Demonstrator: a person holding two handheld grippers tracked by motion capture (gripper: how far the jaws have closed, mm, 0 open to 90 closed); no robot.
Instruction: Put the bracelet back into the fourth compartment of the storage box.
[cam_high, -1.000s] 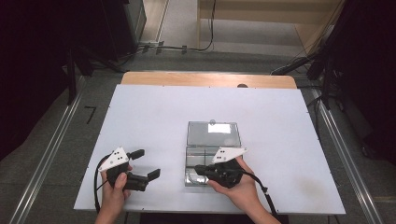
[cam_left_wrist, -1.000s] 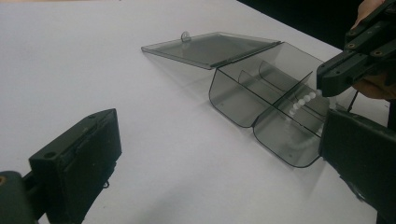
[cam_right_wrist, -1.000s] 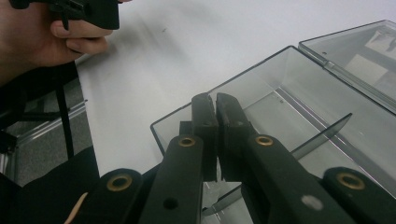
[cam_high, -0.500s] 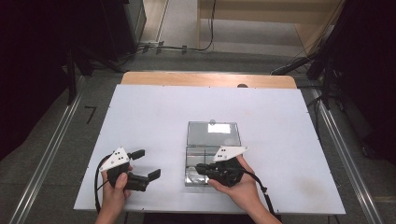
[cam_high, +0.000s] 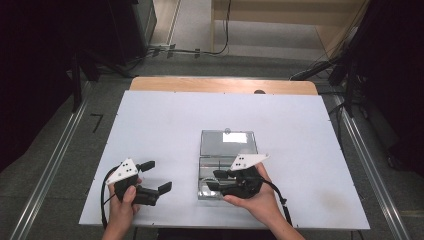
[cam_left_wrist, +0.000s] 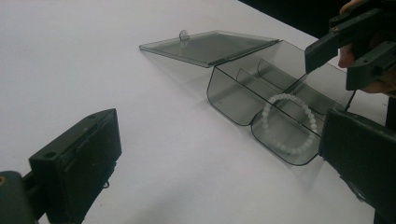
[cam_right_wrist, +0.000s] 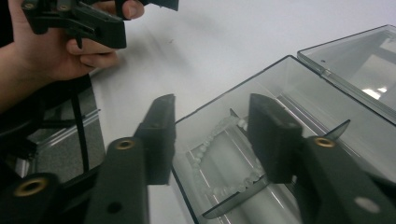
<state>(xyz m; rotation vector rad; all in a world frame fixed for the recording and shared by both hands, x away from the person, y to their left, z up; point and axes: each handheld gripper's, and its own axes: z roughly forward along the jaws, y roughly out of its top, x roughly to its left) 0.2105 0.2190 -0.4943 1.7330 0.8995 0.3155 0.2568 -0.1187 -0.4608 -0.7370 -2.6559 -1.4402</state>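
A clear grey plastic box (cam_high: 226, 167) lies on the white table with its lid (cam_high: 228, 143) folded flat behind it. A white bead bracelet (cam_left_wrist: 289, 123) rests in the box's near compartment, and the same bracelet (cam_right_wrist: 212, 156) shows beyond my right jaws. My right gripper (cam_high: 215, 180) hovers open over that end of the box (cam_right_wrist: 299, 93), its jaws apart above the beads and holding nothing. My left gripper (cam_high: 156, 176) stands open on the table left of the box (cam_left_wrist: 261, 84), with nothing in it. The open lid (cam_left_wrist: 210, 46) lies flat beyond the box.
The white table (cam_high: 165, 125) spreads wide to the left and behind the box. Its front edge runs just under both hands. A wooden strip (cam_high: 220, 85) borders the far side. Cables (cam_high: 105, 200) trail from the grippers.
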